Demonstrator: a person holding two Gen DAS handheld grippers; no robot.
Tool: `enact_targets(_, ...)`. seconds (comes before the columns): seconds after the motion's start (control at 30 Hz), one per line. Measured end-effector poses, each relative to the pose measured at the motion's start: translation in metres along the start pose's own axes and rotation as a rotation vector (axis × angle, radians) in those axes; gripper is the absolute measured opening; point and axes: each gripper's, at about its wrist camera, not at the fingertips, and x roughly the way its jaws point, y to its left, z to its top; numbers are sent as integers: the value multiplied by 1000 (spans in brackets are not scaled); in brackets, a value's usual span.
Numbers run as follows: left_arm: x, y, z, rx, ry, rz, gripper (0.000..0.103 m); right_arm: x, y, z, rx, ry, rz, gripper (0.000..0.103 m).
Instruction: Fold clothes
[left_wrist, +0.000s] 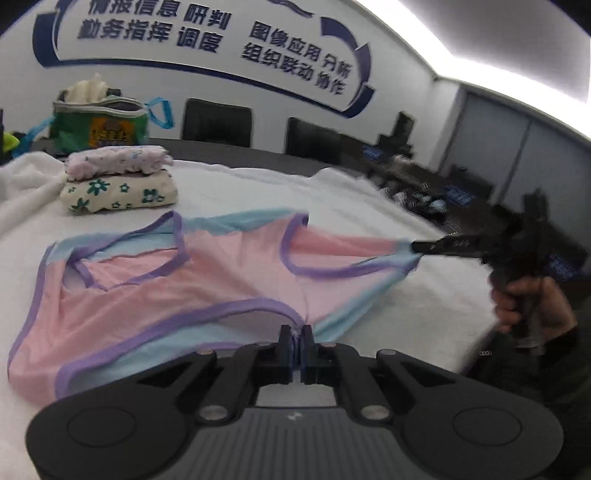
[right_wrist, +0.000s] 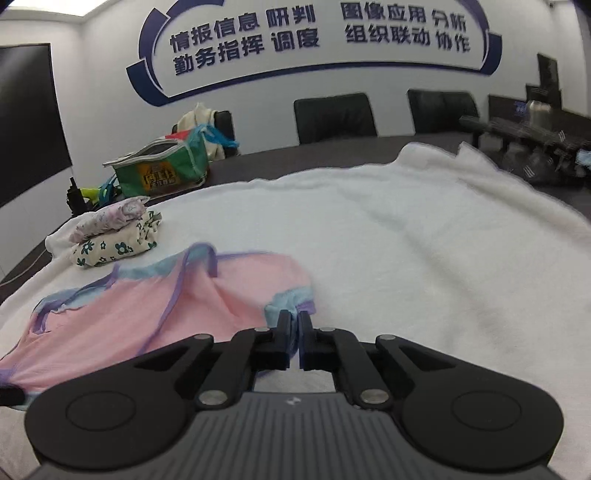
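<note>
Pink garment with purple binding and pale blue bands, lying spread on a white blanket that covers the near part of a dark table. It looks like a small sleeveless top or bodysuit; which one is hard to tell from the crumpled shape. Left gripper is clamped on the near blue-and-purple hem, fabric pinched between the two black fingers, jaws pressed together on it. Right gripper is clamped likewise on a blue corner at the garment's right end; from the left camera it shows as a dark tool pulling that corner taut, cloth lifted off the blanket there. The person's right hand grips its handle, dark sleeve below. Rest of the garment sags to the blanket, left part flat with one armhole open. Behind it on the left, well apart, a stack of two folded pieces: a cream one with green flowers underneath, a pale pink floral one on top. Farther back, a green bag with blue handles, unzipped, light cloth sticking out. Black chairs along the far table edge. White wall with large blue lettering inside a blue outline.
</note>
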Motion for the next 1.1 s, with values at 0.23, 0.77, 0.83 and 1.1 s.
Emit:
enact_targets(0.23, 6, 22, -16, -84, 86, -146, 20, -4, -5, -20, -48, 129, -99, 32)
enact_targets(0.77, 88, 113, 97, 2, 122, 384, 52, 145, 62, 97, -434, 90, 229, 60)
enact_targets(0.83, 98, 115, 89, 5, 124, 404, 51, 172, 78, 95, -515, 166, 265, 60)
enact_targets(1.1, 116, 117, 101, 55, 77, 398, 51, 202, 27, 83, -439, 247, 315, 60)
